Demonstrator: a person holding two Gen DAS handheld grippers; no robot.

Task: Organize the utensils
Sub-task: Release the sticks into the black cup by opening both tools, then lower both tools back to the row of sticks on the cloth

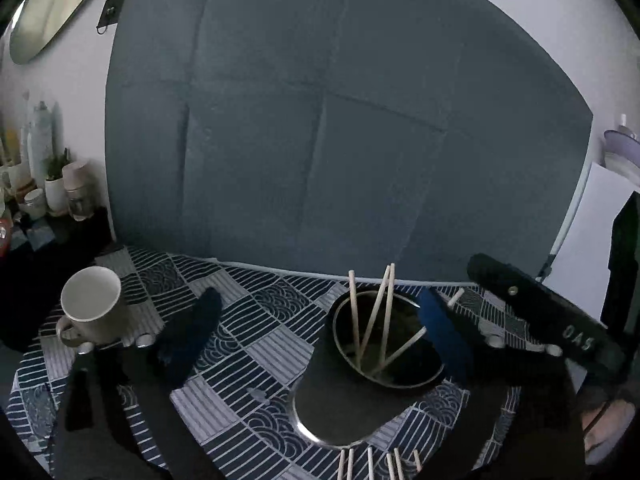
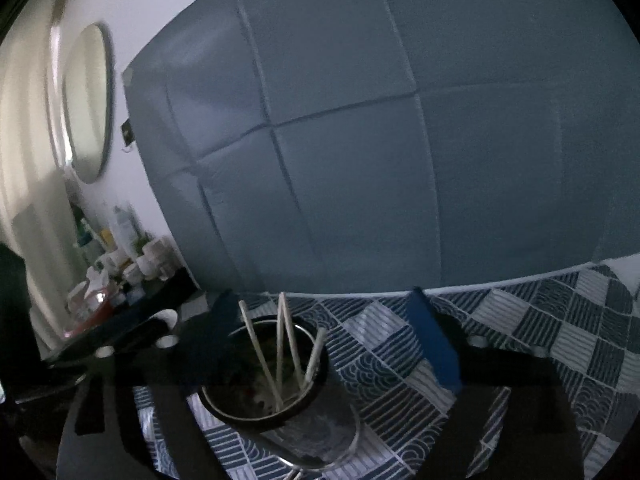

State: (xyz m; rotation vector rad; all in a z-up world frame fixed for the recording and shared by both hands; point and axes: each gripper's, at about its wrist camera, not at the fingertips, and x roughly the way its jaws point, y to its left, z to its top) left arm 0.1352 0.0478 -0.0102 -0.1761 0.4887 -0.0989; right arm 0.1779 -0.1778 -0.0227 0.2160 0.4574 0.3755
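The loose chopsticks [image 1: 376, 462] lie on the patterned cloth just below the left gripper [image 1: 316, 332], long axes pointing toward the cup [image 1: 384, 344], which already holds four; both it and the right gripper [image 2: 320, 340] stand released, straddling that cup; nearer hand seems the left.

Both wrist views near, sharing cup [image 1: 384, 344].

Pale wooden chopsticks [image 1: 370, 320] stand in a glossy metal holder [image 1: 360, 396] on a matt patterned cloth [image 1: 248, 320].
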